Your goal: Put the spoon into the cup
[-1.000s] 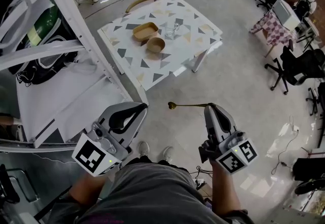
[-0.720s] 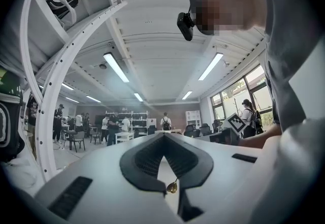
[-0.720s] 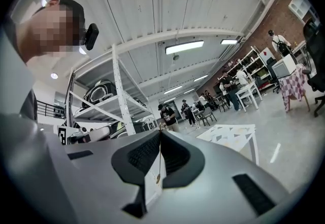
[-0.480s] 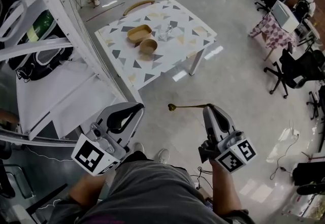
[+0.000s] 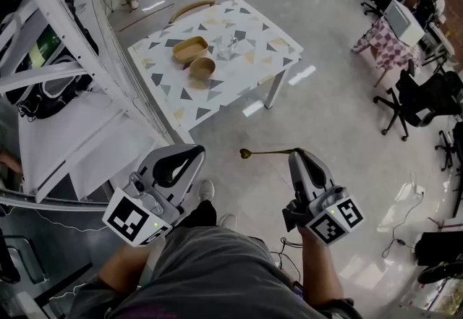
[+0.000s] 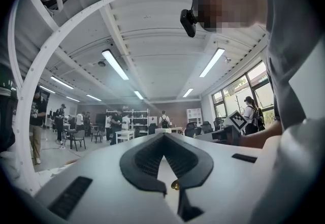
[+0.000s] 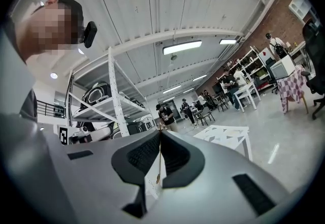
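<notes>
The right gripper [image 5: 295, 155] is clamping its jaws on the handle of the spoon [image 5: 269, 151]; the spoon is sticking out sideways from the jaw tips toward the left gripper [image 5: 197, 153], with its bowl end hanging free. The left gripper is sitting closed on nothing, beside the right one. The cup [image 5: 226, 45], a clear glass, is standing on the patterned table [image 5: 253, 71] well ahead of both grippers, just beside two wooden bowls [image 5: 189, 48]. The main risk is coming from the thin grip: the pads are pinching only a slim handle [image 7: 159, 152], so a jolt is likely to swing the spoon or slip it loose. The long overhang is also inviting a knock against the bowls or the glass rim, which could tip the light cup; the clear glass is making the aim harder to judge.
</notes>
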Demonstrator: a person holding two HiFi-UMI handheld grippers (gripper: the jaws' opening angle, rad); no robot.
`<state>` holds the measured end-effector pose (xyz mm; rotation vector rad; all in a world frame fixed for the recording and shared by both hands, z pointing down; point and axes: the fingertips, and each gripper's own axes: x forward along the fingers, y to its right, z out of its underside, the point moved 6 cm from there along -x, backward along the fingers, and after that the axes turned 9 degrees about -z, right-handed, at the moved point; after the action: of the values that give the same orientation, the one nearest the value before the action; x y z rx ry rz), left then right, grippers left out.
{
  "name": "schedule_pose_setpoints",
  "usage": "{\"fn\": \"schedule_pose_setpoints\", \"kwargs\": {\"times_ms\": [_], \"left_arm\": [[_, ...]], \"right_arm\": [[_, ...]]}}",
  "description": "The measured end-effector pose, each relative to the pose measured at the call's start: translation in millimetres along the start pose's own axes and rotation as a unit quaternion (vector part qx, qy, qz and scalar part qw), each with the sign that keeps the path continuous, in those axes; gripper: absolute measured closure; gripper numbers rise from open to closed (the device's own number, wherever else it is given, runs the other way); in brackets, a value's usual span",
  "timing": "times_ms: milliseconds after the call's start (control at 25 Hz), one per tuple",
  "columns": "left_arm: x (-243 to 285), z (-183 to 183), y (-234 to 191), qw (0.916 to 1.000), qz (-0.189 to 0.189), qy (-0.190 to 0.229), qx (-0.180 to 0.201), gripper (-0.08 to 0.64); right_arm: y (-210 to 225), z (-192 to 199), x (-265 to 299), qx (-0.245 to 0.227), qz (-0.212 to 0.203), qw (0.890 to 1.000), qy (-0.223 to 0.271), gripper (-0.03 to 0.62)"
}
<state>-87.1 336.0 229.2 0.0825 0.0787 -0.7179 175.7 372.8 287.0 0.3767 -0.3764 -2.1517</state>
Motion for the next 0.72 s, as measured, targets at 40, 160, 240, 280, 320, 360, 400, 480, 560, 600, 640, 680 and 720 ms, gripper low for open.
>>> {"fn": "schedule_pose_setpoints", "kwargs": {"times_ms": [40, 160, 240, 280, 320, 360, 400, 480, 560, 600, 640, 680, 720], "left_arm": [[4.2, 1.4, -1.5, 1.0000, 0.000, 0.000, 0.000, 0.546], [18.7, 6.2, -8.1, 1.0000, 0.001, 0.002, 0.000, 0.546], [28.9, 9.5, -14.2, 1.0000, 0.001, 0.004, 0.000, 0.546], [34.6, 11.4, -17.7, 1.0000, 0.001, 0.004, -0.001, 0.546], [40.9, 13.6, -21.5, 1.0000, 0.002, 0.003, -0.002, 0.546], [47.7, 16.1, -25.8, 1.0000, 0.002, 0.003, -0.002, 0.546], [55.0, 18.9, -30.5, 1.0000, 0.003, 0.003, -0.003, 0.546], [70.5, 25.0, -41.6, 1.0000, 0.004, 0.003, -0.004, 0.546], [86.4, 31.1, -54.7, 0.9999, 0.006, 0.003, -0.007, 0.546], [94.2, 34.2, -62.2, 0.9999, 0.006, 0.002, -0.010, 0.546], [101.9, 37.5, -70.4, 0.9999, 0.007, 0.000, -0.012, 0.546], [109.6, 41.0, -79.2, 0.9999, 0.007, -0.002, -0.015, 0.546], [117.3, 44.8, -88.1, 0.9998, 0.006, -0.005, -0.018, 0.546]], "right_arm": [[4.1, -0.6, 1.0, 0.000, 0.001, 1.000, 0.000, 0.569], [17.9, -1.7, 7.5, 0.000, 0.001, 1.000, -0.001, 0.569], [27.0, -2.5, 14.8, -0.001, 0.000, 1.000, -0.003, 0.569], [31.8, -3.3, 18.9, -0.001, 0.000, 1.000, -0.004, 0.569], [37.1, -4.3, 23.2, -0.001, 0.000, 1.000, -0.004, 0.569], [43.1, -5.4, 27.9, -0.002, 0.001, 1.000, -0.005, 0.569], [49.8, -6.3, 33.0, -0.003, 0.001, 1.000, -0.005, 0.569], [64.0, -7.5, 45.0, -0.003, 0.003, 1.000, -0.005, 0.569], [78.5, -8.4, 59.1, -0.001, 0.006, 1.000, -0.005, 0.569], [85.6, -8.7, 66.9, 0.000, 0.008, 1.000, -0.007, 0.569], [92.7, -8.7, 75.4, 0.002, 0.010, 1.000, -0.008, 0.569], [99.8, -8.5, 84.4, 0.004, 0.012, 1.000, -0.010, 0.569], [107.1, -8.2, 93.7, 0.006, 0.013, 1.000, -0.012, 0.569]]}}
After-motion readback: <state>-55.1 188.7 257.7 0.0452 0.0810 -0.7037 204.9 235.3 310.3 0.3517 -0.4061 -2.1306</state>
